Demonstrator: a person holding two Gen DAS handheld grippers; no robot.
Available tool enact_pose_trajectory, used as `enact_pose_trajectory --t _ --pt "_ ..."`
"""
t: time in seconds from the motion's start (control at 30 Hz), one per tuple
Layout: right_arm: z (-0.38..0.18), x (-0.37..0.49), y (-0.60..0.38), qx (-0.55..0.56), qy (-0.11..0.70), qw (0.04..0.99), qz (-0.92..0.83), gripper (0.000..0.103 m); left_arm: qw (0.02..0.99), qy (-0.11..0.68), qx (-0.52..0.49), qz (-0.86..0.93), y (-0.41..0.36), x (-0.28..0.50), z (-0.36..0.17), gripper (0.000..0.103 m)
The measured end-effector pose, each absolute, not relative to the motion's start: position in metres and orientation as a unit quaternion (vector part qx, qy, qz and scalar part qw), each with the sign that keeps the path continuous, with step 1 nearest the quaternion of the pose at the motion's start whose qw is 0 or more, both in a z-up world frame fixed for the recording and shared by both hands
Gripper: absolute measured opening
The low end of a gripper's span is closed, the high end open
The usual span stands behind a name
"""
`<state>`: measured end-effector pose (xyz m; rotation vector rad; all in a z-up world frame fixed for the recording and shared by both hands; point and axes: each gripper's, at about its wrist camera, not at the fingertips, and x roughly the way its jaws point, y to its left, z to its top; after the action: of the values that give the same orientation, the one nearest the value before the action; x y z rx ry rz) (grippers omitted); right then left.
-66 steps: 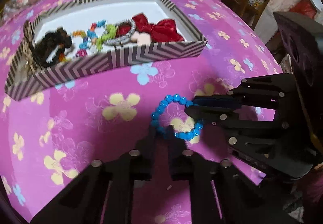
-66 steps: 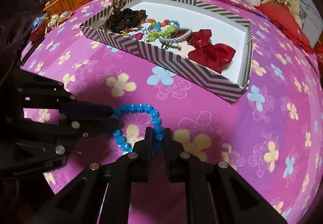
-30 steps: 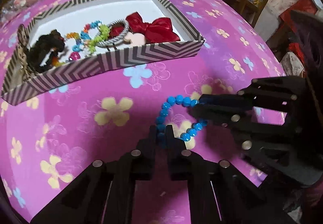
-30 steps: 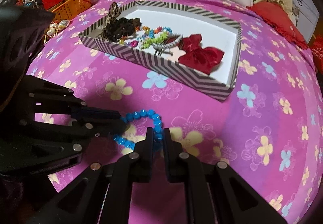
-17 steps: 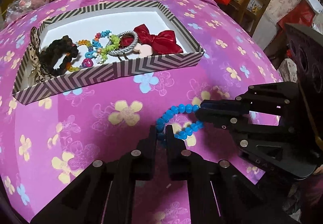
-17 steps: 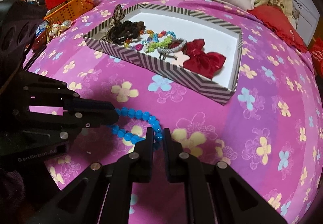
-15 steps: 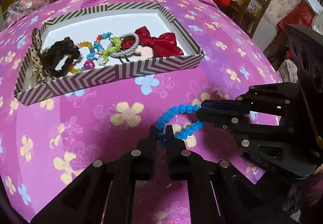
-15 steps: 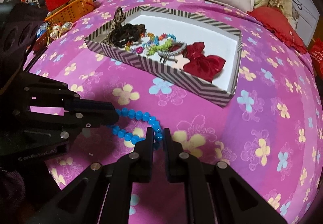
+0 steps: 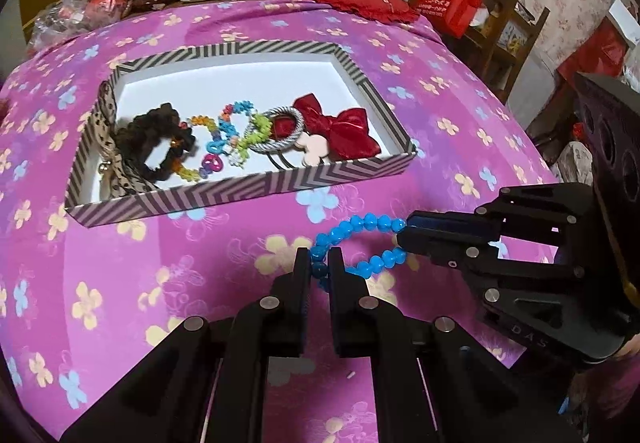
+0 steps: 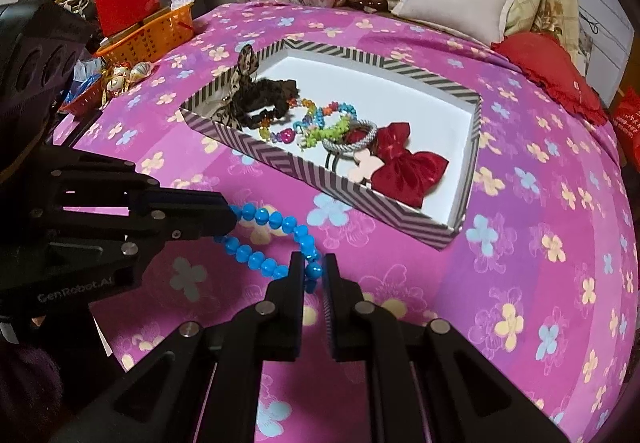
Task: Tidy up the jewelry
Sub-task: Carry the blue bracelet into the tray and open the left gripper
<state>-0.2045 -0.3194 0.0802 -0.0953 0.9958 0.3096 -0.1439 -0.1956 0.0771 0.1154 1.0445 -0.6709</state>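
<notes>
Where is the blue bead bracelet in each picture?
Left wrist view: the blue bead bracelet is low and right of centre, strung between the left tool below and the right tool at right.
Right wrist view: the bracelet is low and left of centre, just above the right tool.
Shared landmark: the striped box lies beyond it.

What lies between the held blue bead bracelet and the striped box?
Only bare pink flowered bedspread separates the blue bead bracelet from the striped box; nothing else lies there, and both wrist views show it.
</notes>
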Motion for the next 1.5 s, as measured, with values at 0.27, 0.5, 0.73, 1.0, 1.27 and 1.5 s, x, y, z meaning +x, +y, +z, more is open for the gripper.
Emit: enact_pose_trajectory --t 0.27,0.5,0.73,1.0,1.27,1.5 --pt "0.087 -0.199 -0.316 -0.045 0.468 0.871 0.144 0.008 0.82 0.482 0.048 -0.304 -0.187 -0.137 0.083 0.002" --pt "0.096 -0.187 -0.31 -0.043 0.458 0.876 0.147 0.008 0.827 0.476 0.046 -0.295 -0.181 -0.126 0.089 0.002" --pt "0.108 -0.168 -0.305 -0.037 0.447 0.881 0.149 0.008 0.834 0.471 0.037 -0.285 -0.174 -0.109 0.097 0.002" --pt "0.113 -0.135 -0.298 -0.027 0.439 0.886 0.148 0.008 0.842 0.466 0.033 -0.269 -0.17 -0.078 0.103 0.003" --pt "0.096 -0.094 -0.294 -0.009 0.453 0.88 0.144 0.008 0.842 0.478 0.025 -0.249 -0.164 -0.041 0.091 0.003" --pt "0.065 -0.062 -0.29 0.004 0.477 0.867 0.143 0.008 0.832 0.504 0.027 -0.228 -0.164 -0.014 0.059 0.003"
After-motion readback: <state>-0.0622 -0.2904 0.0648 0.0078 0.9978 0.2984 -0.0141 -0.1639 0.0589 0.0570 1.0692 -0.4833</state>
